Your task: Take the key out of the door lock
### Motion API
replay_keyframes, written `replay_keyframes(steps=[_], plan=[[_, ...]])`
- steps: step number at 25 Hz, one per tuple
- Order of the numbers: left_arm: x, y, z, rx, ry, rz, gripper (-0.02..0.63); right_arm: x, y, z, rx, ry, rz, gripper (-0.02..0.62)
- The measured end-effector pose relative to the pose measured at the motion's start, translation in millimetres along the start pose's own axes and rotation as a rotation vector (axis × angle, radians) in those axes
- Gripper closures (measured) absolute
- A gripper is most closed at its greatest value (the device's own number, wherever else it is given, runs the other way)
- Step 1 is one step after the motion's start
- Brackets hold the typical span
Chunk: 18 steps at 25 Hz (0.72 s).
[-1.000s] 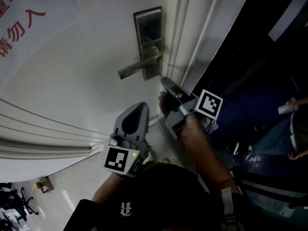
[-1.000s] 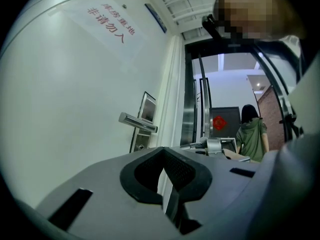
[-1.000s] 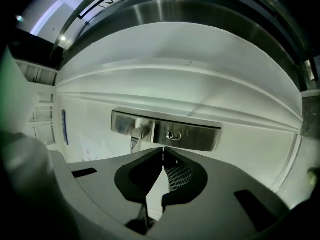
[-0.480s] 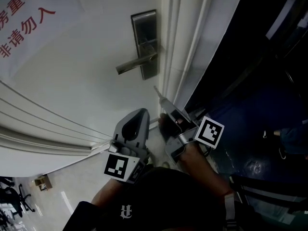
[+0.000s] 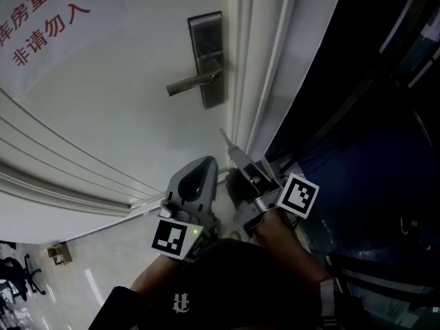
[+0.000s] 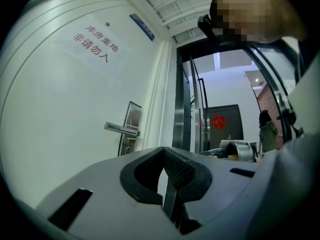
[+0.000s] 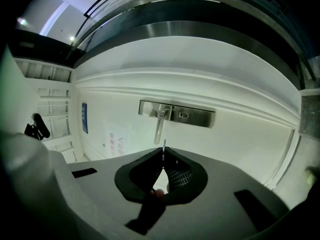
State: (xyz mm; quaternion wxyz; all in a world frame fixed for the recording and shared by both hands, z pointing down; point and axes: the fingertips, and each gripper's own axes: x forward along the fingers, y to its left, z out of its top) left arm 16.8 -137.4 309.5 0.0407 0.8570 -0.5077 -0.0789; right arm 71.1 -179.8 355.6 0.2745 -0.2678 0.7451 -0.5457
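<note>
The steel lock plate with its lever handle is on the white door. Its keyhole is bare in the right gripper view. My right gripper hangs below the lock, a short way off the door, shut on the key. The thin key blade pokes out past the closed fingertips. My left gripper sits lower left of it, shut with nothing in it. In the left gripper view the lock plate is off to the left.
A white door frame runs just right of the lock, with dark glass doors beyond. A sign with red characters hangs on the door's upper left. A person stands far off in the hallway.
My right gripper has drawn back and down from the lock with the key in it. The left gripper has hardly moved.
</note>
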Motion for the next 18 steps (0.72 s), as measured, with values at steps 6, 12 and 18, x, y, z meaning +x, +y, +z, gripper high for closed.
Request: replay_keyframes(steps=[6,12,18], plan=[[-1.9,-6.3,-0.8,0.002,0.001,0.004,0.6,-5.2,-3.3,-1.7,0.0,0.009,-0.011,0.575],[-0.7,-7.0,-3.3,-0.003,0.002,0.003,0.6,-2.9,-3.6,-2.1,-0.007,0.015,-0.008,0.575],[2.1,-2.4,-4.0,-0.001,0.006,0.001,0.6,2.9,-2.9,-2.3,-0.013,0.019,-0.006,0.575]])
